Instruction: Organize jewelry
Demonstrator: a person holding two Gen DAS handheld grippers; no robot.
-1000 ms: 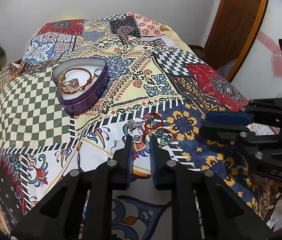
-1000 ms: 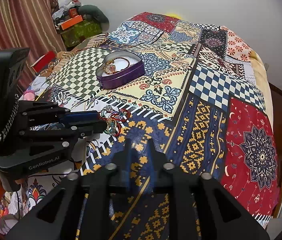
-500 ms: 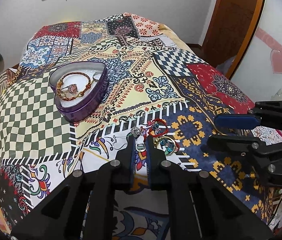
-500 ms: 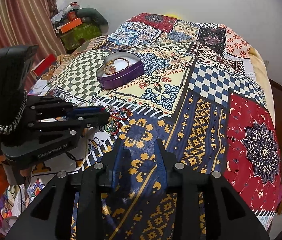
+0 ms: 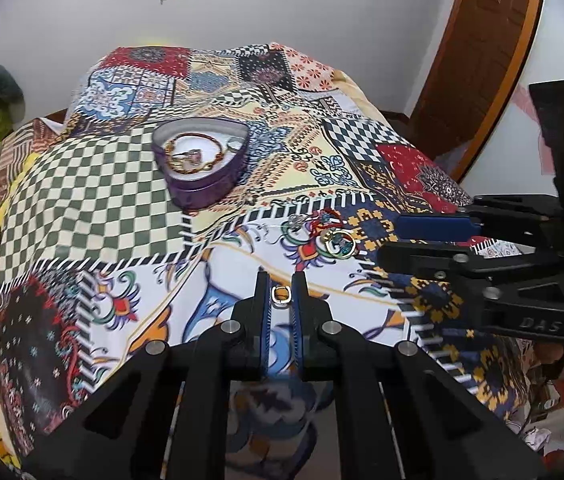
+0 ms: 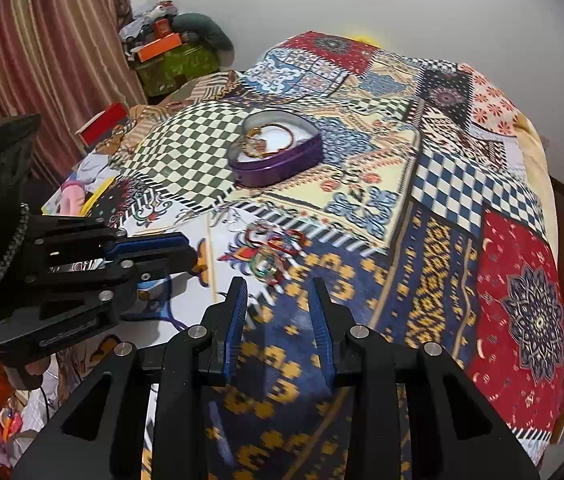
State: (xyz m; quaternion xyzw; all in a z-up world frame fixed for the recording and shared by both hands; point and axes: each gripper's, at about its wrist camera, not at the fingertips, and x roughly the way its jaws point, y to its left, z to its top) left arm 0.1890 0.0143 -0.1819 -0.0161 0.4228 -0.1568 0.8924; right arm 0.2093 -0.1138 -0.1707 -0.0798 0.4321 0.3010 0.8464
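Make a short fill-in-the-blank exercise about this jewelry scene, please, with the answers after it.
1. The left gripper is shut on a small gold ____.
2. The purple tin on the patchwork bedspread has the shape of a ____.
3. The fingers of the right gripper hold ____.
4. The loose jewelry pile lies ____ the tin.

Answers: ring; heart; nothing; outside

Glossy metal tin [image 5: 218,188], printed cloth bedspread [image 5: 94,200]
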